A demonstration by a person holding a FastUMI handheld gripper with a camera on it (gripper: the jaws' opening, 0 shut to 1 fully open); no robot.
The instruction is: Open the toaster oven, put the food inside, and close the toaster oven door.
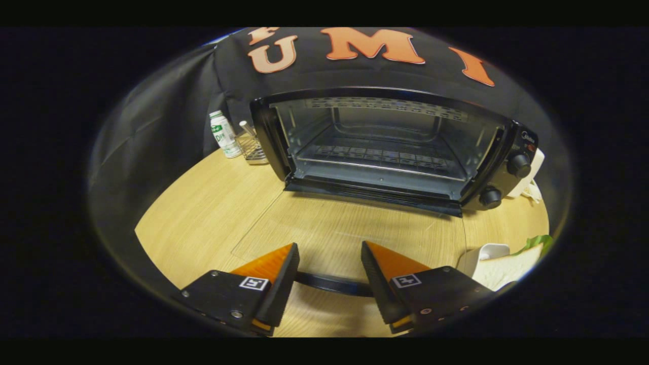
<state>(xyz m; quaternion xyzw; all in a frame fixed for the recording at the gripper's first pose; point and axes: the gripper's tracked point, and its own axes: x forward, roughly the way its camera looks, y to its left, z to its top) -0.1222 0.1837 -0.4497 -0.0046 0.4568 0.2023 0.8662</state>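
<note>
Black toaster oven [385,147], two knobs [519,165], door down; gripper [329,263] open, empty.

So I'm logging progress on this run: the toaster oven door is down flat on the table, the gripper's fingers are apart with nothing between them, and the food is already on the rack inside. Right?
Not quite. In the gripper view the toaster oven has its door down flat and the gripper is open with nothing between its fingers, but the rack is bare. The food, a sandwich, lies on the table beside one finger.
</note>
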